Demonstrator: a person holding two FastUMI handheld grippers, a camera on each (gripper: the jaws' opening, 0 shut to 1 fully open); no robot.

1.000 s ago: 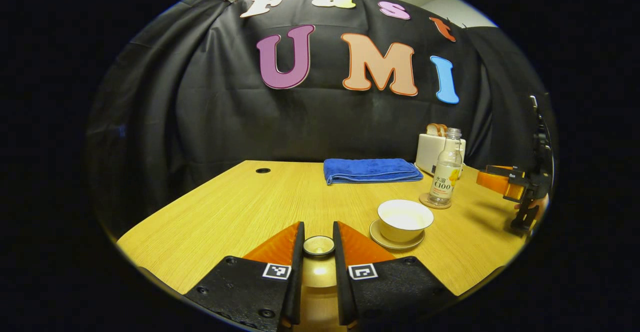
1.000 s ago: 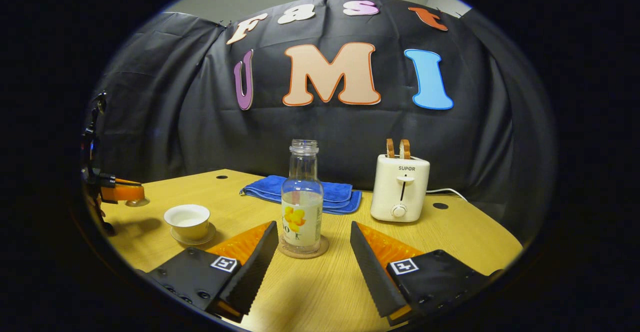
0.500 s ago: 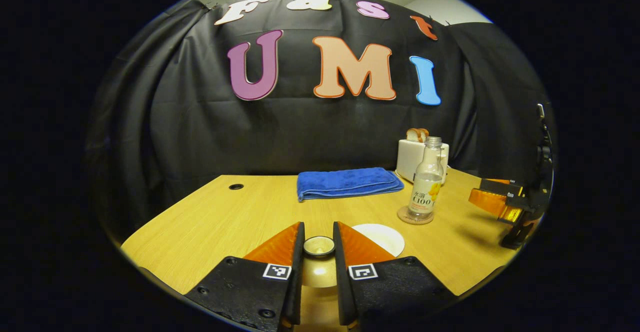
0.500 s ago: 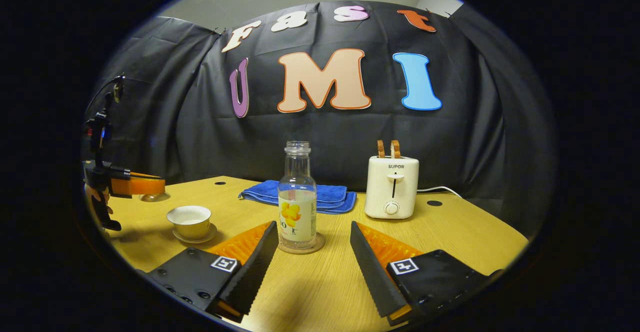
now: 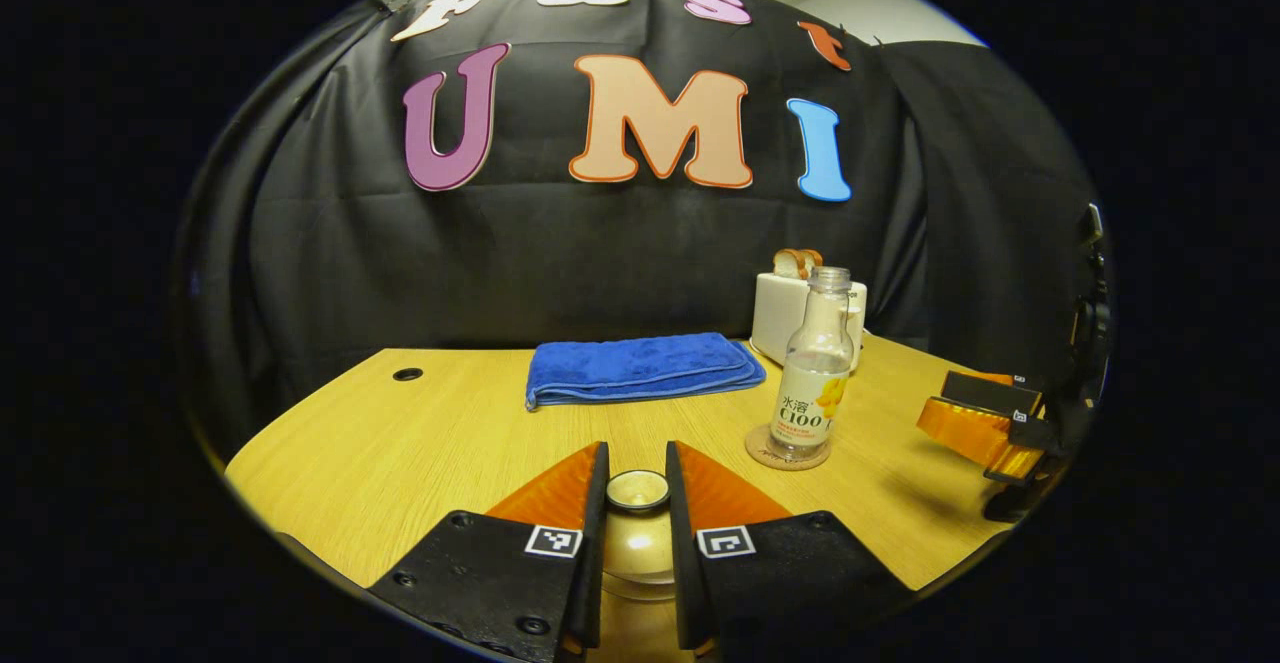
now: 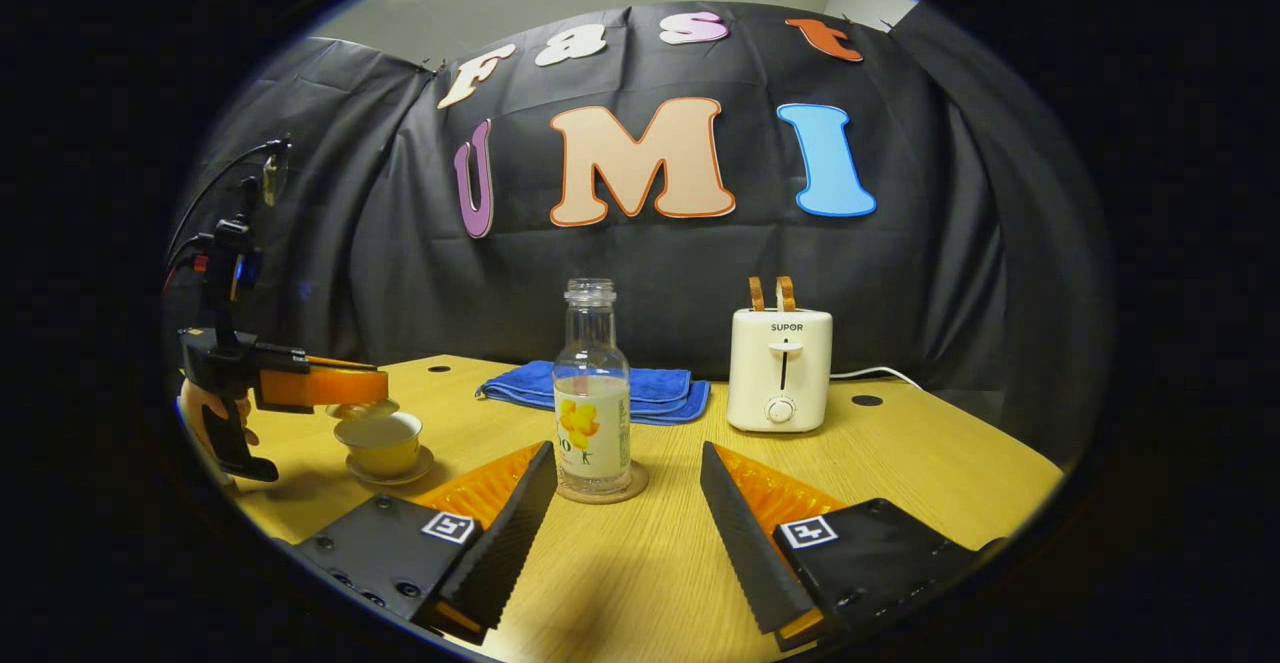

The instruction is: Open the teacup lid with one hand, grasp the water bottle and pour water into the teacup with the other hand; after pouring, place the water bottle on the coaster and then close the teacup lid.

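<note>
Left tongs (image 5: 636,503) are clamped on the knob of the teacup lid (image 5: 637,491), both fingers pressing it, and over the last second they have swung across: 1 second ago the lid hung off to the side of the teacup, now in the right gripper view it hovers directly above the teacup (image 6: 379,440), just short of the rim as far as I can tell. The teacup sits on its saucer (image 6: 391,471) at the near left of the tabletop (image 6: 930,463). The water bottle (image 6: 592,390) stands upright on the coaster (image 6: 602,491), uncapped and about half full, same spot as before, so pouring and setting-down look finished. Right tongs (image 6: 628,513) are spread wide with nothing between them, hanging back just in front of the bottle, and they have drawn off a touch. Blue towel (image 6: 600,391) and white toaster (image 6: 779,368) sit behind, untouched. That leaves 1 step: lower the lid squarely onto the teacup and let go. The risk I see is a tilted landing that chips or slides off the rim.
</note>
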